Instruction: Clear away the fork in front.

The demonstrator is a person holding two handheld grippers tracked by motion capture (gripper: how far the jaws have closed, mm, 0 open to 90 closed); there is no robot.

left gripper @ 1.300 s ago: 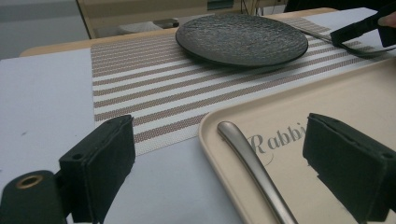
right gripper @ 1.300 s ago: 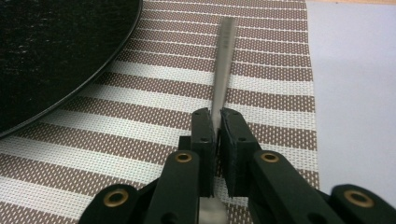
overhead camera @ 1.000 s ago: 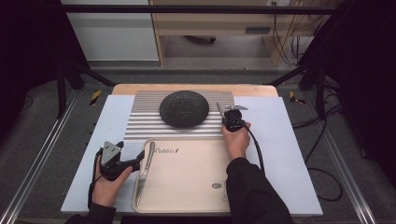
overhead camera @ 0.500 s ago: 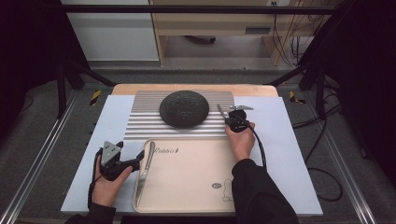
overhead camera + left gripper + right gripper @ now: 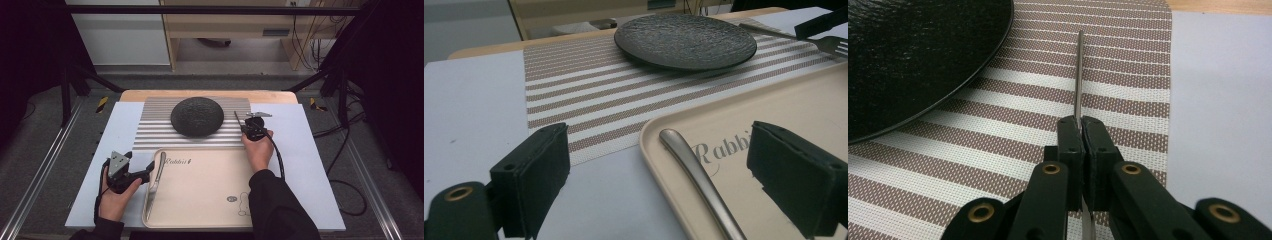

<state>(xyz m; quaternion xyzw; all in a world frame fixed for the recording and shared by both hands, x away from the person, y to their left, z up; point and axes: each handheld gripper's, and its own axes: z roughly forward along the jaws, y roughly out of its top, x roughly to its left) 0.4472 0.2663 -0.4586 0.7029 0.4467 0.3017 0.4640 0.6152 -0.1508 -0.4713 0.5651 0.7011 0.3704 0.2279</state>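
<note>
Right gripper [image 5: 243, 127], centre-right, pinches a fork [image 5: 1079, 75] beside the plate [image 5: 197, 116]; left gripper [image 5: 148, 172], lower left, spread astride a knife [image 5: 156, 175] on the tray [image 5: 200, 200].

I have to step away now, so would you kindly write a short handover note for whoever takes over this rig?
Right gripper: shut on the fork, held over the striped placemat just right of the dark plate.
Left gripper: open, at the left edge of the beige tray, its jaws on either side of the knife handle, not gripping it.
Done: plate is on the placemat; fork is off the tray.
Left: set the fork down by the plate, then probably pick up the knife and place it too.
</note>
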